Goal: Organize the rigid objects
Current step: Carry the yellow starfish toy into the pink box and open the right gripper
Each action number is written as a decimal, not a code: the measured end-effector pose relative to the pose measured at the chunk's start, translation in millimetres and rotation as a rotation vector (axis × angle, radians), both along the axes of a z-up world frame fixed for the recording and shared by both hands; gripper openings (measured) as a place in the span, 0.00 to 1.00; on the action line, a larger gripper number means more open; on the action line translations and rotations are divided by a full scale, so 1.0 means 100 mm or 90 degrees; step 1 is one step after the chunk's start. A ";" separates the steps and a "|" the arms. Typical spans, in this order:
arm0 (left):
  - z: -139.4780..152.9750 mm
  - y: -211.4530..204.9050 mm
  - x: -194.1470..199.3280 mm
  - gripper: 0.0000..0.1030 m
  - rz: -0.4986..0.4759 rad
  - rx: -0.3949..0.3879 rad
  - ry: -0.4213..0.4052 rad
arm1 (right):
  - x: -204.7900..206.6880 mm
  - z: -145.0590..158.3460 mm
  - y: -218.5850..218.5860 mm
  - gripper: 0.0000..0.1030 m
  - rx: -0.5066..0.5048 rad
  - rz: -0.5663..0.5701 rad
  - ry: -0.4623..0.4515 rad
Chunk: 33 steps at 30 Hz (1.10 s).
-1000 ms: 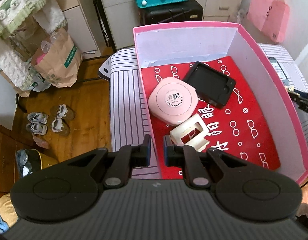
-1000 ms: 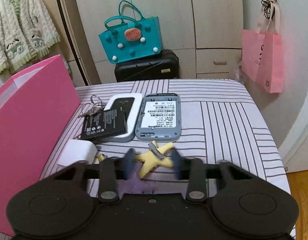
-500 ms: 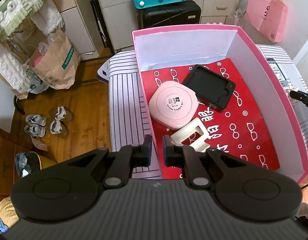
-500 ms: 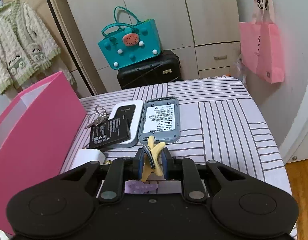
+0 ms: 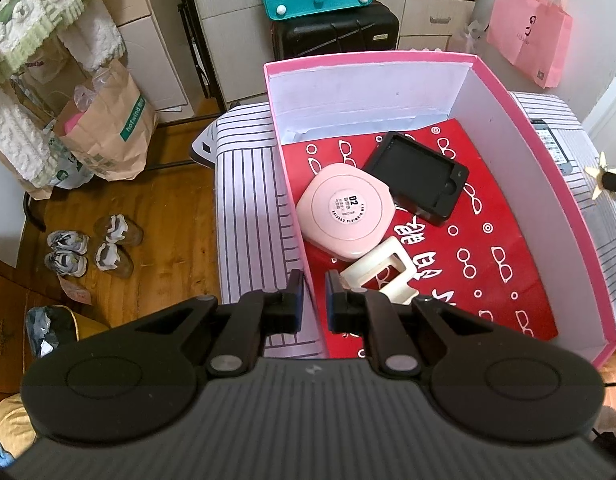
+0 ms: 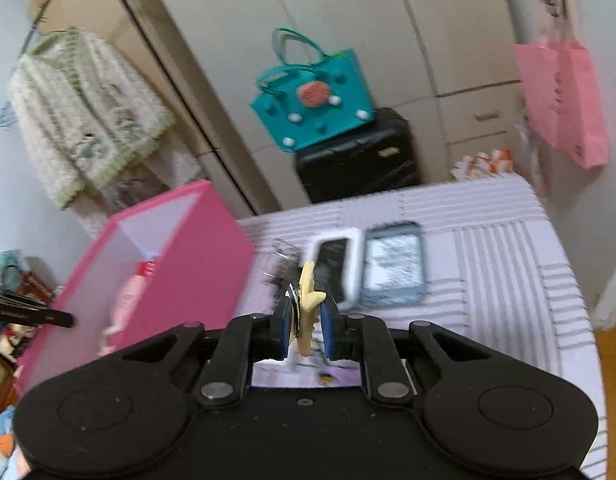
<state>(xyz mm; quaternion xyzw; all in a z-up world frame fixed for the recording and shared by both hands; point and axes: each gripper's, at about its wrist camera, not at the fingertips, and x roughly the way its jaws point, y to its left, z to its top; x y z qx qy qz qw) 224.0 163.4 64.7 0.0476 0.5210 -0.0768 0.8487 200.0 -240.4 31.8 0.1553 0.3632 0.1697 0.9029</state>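
Right gripper [image 6: 304, 322] has just been closing and now pinches a yellow star-shaped clip [image 6: 308, 300] between its pads, the clip standing on edge and poking up past the fingertips, lifted clear of the striped cloth [image 6: 488, 248]. Just beyond the clip, further out along the fingers, lie a white router [image 6: 340, 256] and a grey device [image 6: 394, 266] side by side and touching, with something dark and blurred just left of them that I can't make out. Off to this gripper's left rises the outer wall of the pink box [image 6: 179, 276], standing between the clip and the box's inside. Over on the other side, the left gripper [image 5: 311, 295] is clamped on the box's near-left wall [image 5: 308, 280], one pad outside and one inside, tilted steeply down over the opening. Only this view shows the box's red patterned floor: a pink rounded case [image 5: 345, 211] just ahead of the fingertips, a black tray [image 5: 416, 176] beyond it and touching its right edge, a cream clip [image 5: 382, 276] right beside the inner finger. At its far right edge a black fingertip carries the same yellow star, outside the box's right wall. The right-hand view is smeared with motion blur; the left one is sharp. Further out: a teal bag [image 6: 314, 96] on a black suitcase [image 6: 358, 156], a pink shopping bag [image 6: 564, 96] hanging at right.
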 end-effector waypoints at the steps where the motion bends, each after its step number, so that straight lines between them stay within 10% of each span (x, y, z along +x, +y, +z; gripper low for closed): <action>1: 0.00 0.00 0.00 0.10 -0.001 0.000 -0.002 | 0.01 0.04 0.04 0.19 0.002 0.006 -0.004; 17: -0.02 0.02 0.03 0.10 -0.015 -0.008 0.000 | 0.18 0.61 0.75 0.19 0.061 0.159 -0.030; 33: -0.04 0.11 0.01 0.10 -0.017 -0.036 -0.010 | 0.87 0.24 1.84 0.18 -0.053 0.308 0.095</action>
